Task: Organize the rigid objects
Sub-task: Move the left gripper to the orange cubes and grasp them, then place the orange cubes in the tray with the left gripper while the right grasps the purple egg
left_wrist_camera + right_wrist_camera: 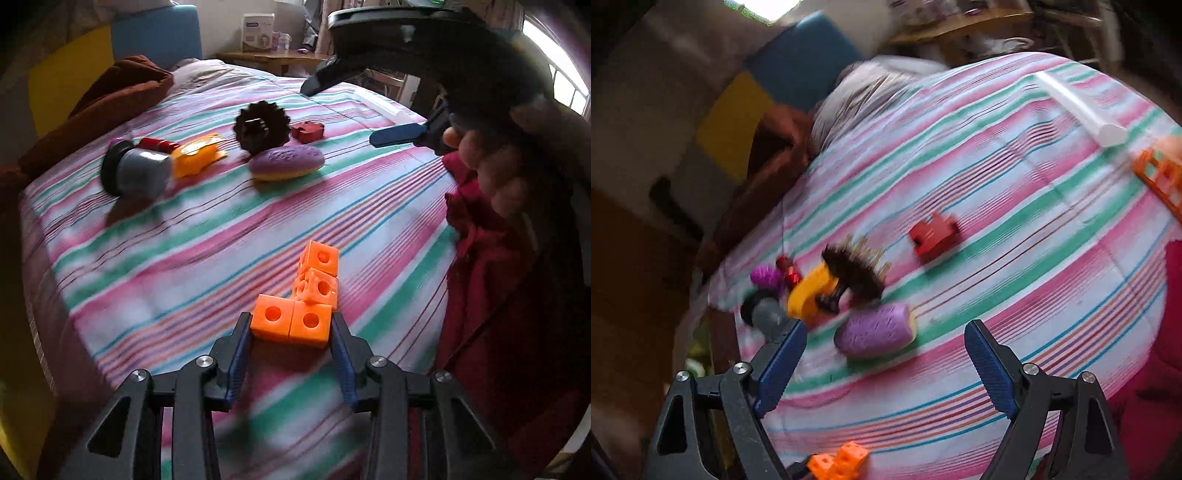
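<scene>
Orange cube cluster (308, 299): left wrist view, 6 o'clock, on the striped bed (155, 266), pinched by the left gripper (291, 332).
Right gripper (886, 354): right wrist view, spread wide, nothing between the jaws; purple oval toy (875, 330) just ahead.
Progress: early, judged; toys scattered at 10 o'clock, unsorted.

Soft daylight from a glaring window (565, 77), motion blur, heavy fisheye edge warping.

We look steeply down along each claw at a striped bed (166, 258): our left wrist view sits close over orange cubes (306, 295), our right wrist view hangs higher, tilted; both share the purple toy (875, 330) and red block (934, 234).
</scene>
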Motion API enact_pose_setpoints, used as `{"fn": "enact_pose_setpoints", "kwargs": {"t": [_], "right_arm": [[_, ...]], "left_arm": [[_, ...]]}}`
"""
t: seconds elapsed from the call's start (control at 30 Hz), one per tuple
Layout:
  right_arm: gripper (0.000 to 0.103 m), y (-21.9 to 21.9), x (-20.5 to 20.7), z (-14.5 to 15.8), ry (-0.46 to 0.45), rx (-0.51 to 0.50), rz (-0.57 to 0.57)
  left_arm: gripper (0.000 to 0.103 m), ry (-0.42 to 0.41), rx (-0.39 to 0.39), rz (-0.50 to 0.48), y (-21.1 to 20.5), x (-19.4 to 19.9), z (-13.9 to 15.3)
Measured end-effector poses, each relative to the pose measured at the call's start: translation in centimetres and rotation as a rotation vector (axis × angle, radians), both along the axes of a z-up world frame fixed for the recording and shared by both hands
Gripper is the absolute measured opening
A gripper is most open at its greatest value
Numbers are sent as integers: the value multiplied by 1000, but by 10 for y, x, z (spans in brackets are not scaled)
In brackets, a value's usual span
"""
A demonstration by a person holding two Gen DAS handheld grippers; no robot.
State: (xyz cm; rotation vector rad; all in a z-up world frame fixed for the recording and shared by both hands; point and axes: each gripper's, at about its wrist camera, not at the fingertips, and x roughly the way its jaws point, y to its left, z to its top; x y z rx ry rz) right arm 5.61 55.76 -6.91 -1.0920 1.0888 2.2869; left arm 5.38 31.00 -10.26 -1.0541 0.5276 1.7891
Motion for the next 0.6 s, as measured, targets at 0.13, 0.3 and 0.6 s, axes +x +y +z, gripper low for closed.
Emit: {"fn": "enact_pose_setpoints", "kwargs": {"t": [0.13,0.3,0.6], "right_arm": [[95,-14,-17,-6,-89,49,70],[101,-21,-43,-14,-171,87,118],[76,-32,-75,-41,-318,207,184]], "left_arm": [[41,-4,14,13,-8,0,0],[41,-22,35,28,-10,-2,-2],[42,-30,56,39,-10,-5,-4]]}}
